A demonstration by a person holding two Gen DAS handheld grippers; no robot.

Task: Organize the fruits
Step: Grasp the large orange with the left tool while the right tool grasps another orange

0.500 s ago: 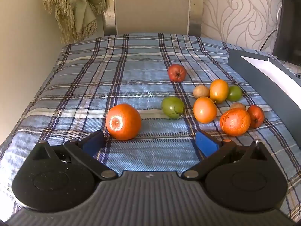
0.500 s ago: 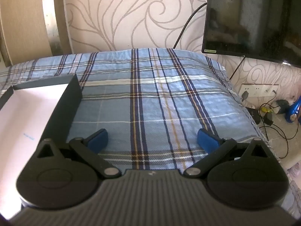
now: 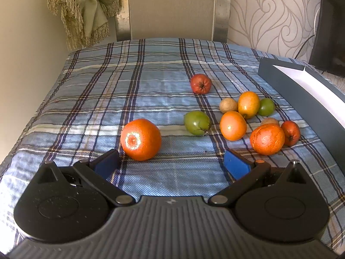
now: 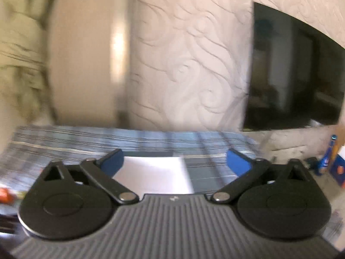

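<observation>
In the left wrist view several fruits lie on a blue plaid cloth (image 3: 133,90). A large orange (image 3: 140,142) sits just ahead of my open, empty left gripper (image 3: 171,164), close to its left finger. A green fruit (image 3: 197,123), a red one (image 3: 201,83) and a cluster with a second orange (image 3: 267,139) lie to the right. A dark box with a white inside (image 3: 301,82) stands at the right edge. In the blurred right wrist view my right gripper (image 4: 174,161) is open and empty above the box's white inside (image 4: 155,172).
A fringed green cloth (image 3: 86,6) hangs at the back left by the wall. A dark screen (image 4: 297,71) hangs on the patterned wall at the right. Cables and a blue bottle (image 4: 327,157) are on the floor beyond the right edge.
The right gripper has swung left and tilted up fast, so the box now lies between its fingers and the view is blurred. The left gripper has barely moved.
</observation>
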